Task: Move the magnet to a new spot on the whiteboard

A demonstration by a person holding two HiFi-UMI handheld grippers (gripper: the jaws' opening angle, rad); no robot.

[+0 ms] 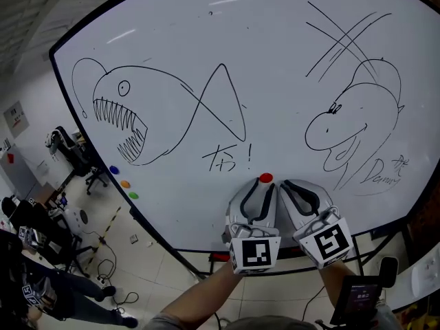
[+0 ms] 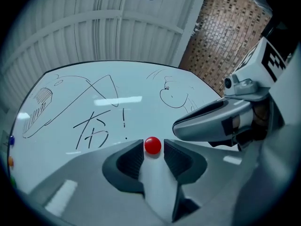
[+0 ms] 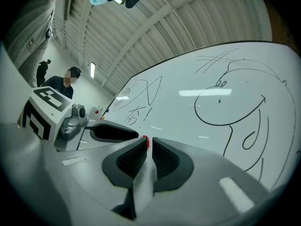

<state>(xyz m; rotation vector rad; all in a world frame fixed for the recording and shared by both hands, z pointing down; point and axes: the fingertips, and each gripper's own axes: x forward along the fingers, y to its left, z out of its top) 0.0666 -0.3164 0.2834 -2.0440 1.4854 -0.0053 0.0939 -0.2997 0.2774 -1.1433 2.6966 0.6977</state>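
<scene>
Nearest, the left gripper (image 1: 260, 188) and the right gripper (image 3: 147, 141) are held side by side against the lower part of the whiteboard (image 1: 275, 60), almost touching each other. The left gripper's jaws stand apart with the red magnet (image 2: 153, 145) sitting between their tips; the pads do not seem to press on it, so the magnet appears to cling to the board by itself, low down and just right of the scribbled characters (image 1: 221, 158). The right gripper's jaws are closed together on nothing. Judging from this, the magnet is either set in place or waiting to be pinched, and the pictures do not say which; if this is its new spot, only drawing the left gripper clear remains. The right gripper, just beside the left, crowds any move to the right. Farther up, a toothy fish drawing (image 1: 120, 119) fills the left of the board and a cartoon head (image 1: 350, 126) the right. Blue (image 1: 114, 170), orange (image 1: 125, 183) and green (image 1: 133, 195) magnets sit at the left edge, well apart. Beyond, an office chair (image 1: 75, 153) stands on the floor.
</scene>
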